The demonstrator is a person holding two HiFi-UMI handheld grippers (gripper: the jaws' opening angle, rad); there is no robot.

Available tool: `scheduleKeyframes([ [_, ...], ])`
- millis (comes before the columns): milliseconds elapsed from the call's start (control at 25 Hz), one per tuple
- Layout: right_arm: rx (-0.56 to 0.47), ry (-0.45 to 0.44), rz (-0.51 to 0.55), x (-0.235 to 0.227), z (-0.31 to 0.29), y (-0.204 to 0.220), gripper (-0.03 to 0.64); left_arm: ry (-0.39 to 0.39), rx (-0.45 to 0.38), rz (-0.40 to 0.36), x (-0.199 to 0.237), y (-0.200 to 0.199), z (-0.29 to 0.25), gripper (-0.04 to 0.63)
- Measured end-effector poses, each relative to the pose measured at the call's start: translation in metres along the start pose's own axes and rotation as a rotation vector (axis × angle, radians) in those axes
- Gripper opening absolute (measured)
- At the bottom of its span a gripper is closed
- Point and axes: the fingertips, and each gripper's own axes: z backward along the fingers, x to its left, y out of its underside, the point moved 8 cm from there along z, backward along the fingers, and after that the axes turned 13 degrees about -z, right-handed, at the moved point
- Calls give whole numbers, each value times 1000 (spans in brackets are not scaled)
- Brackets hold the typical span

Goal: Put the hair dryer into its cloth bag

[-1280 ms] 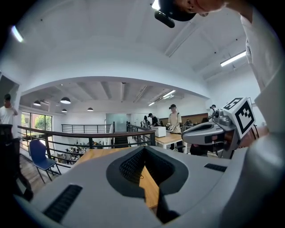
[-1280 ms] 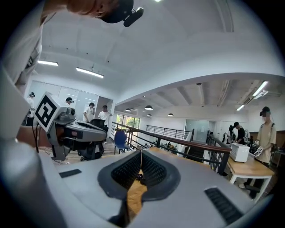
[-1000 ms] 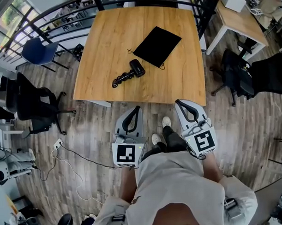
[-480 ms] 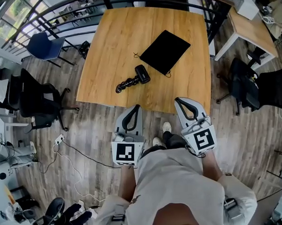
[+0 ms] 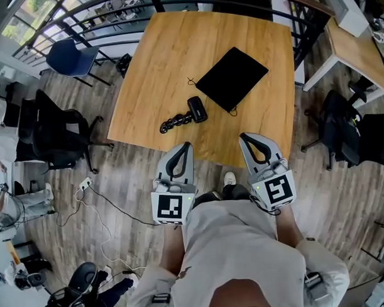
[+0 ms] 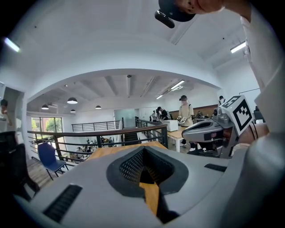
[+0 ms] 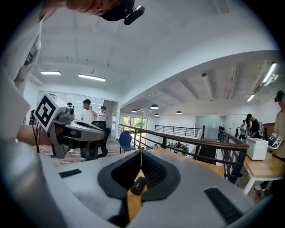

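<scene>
While left gripper (image 5: 185, 146) and right gripper (image 5: 244, 137) sit closed (empty), the right one overlaps the table (image 5: 157, 69) edge.

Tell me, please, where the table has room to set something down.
The table is bare at its far left, beyond the hair dryer, and at its near right corner, this side of the cloth bag. Crowded: the middle, where both lie close.

Grey: shirt (image 5: 236, 242), left tongs (image 5: 184, 147), right tongs (image 5: 243, 137)
</scene>
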Motion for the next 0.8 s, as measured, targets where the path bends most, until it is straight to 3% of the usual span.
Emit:
scheduleKeyframes([
  [320,15,-28,-10,-22,-9,4,21,-50,27,16,0,6,-9,20],
  [520,34,-26,-4,-23,-26,2,21,-27,63,36,9,17,-17,20],
  [800,38,28,-2,-21,-56,-6,21,36,9,37,38,16,-47,20],
])
